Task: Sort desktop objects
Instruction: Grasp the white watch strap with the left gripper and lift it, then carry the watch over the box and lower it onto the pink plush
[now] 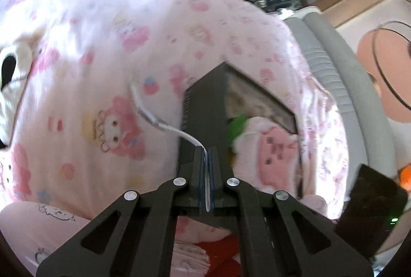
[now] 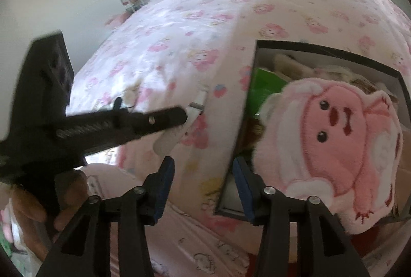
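Left claw (image 1: 205,156) is pressed together on a thin white cable (image 1: 179,131), pinched near one end; the rest arcs up-left with a silver plug (image 1: 151,120) hanging free over the pink printed bedsheet (image 1: 102,45). In the right wrist view the same claw comes in from the left edge, the plug just past its tip.

Right claw (image 2: 203,174) is spread, nothing between the pads, hovering over the near corner of the black storage box (image 2: 334,51) at centre-right.

Likely step: carry the cable to the box and drop it in. Do it well by keeping the pinch firm and leading with the dangling plug so it clears the rim before release.

Edges: the box rim sits right behind the left claw's tips, and the loose end could snag on it. Room: the pink plush toy (image 2: 341,143) fills most of the opening, with something green (image 2: 267,86) behind it. Free gap is along the box's left side. Right claw crowds that corner, so pull it back first.
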Available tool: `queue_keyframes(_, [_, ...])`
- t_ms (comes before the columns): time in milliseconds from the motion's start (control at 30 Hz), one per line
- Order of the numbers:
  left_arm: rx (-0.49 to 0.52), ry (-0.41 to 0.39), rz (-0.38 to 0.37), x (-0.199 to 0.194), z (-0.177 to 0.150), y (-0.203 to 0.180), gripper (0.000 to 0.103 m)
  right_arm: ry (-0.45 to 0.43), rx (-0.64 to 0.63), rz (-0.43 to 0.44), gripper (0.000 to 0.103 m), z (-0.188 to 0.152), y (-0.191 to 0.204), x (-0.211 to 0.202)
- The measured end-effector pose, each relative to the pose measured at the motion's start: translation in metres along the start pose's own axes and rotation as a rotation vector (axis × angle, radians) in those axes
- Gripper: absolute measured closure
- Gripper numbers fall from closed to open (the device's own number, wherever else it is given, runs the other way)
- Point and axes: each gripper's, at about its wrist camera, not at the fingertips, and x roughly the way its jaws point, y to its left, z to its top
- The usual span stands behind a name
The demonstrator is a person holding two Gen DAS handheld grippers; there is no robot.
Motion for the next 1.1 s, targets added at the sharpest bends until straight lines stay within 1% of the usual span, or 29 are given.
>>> queue_keyframes(33, [0.018, -0.003, -0.007, -0.005, 0.007, -0.003, 0.102, -0.007, -0.004, 0.005, 0.057, 0.0, 0.001, -0.002])
queue_keyframes(100, [0.05, -0.005, -0.025, -0.007, 0.007, -0.018, 0.102, -0.017, -0.01, -0.001, 0.057, -0.001, 0.001, -0.004])
queue_keyframes(200, [0.082, 0.006, -0.055, -0.008, 0.002, -0.036, 0.101, -0.029, 0.015, -0.015, 0.057, 0.0, -0.007, -0.01])
queue_keyframes(400, [0.144, 0.047, -0.077, 0.016, -0.012, -0.076, 0.101, -0.088, 0.086, -0.071, 0.057, -0.005, -0.042, -0.036])
queue_keyframes(533, [0.171, 0.065, -0.096, 0.027, -0.017, -0.098, 0.101, -0.107, 0.128, -0.069, 0.057, -0.007, -0.066, -0.049])
queue_keyframes(667, [0.212, 0.081, -0.116, 0.035, -0.022, -0.126, 0.102, -0.136, 0.153, -0.06, 0.057, -0.009, -0.08, -0.064])
queue_keyframes(767, [0.237, 0.085, -0.114, 0.041, -0.025, -0.141, 0.101, -0.158, 0.174, -0.062, 0.057, -0.01, -0.089, -0.072])
queue_keyframes(967, [0.239, 0.13, -0.128, 0.067, -0.034, -0.157, 0.101, -0.16, 0.221, -0.076, 0.057, -0.019, -0.116, -0.078])
queue_keyframes(1000, [0.243, 0.139, -0.128, 0.072, -0.036, -0.159, 0.101, -0.157, 0.223, -0.085, 0.057, -0.02, -0.12, -0.078])
queue_keyframes(1067, [0.263, 0.166, -0.127, 0.086, -0.038, -0.166, 0.101, -0.149, 0.228, -0.144, 0.058, -0.023, -0.129, -0.078])
queue_keyframes(1100, [0.271, 0.183, -0.122, 0.094, -0.039, -0.17, 0.101, -0.146, 0.233, -0.157, 0.062, -0.024, -0.133, -0.078])
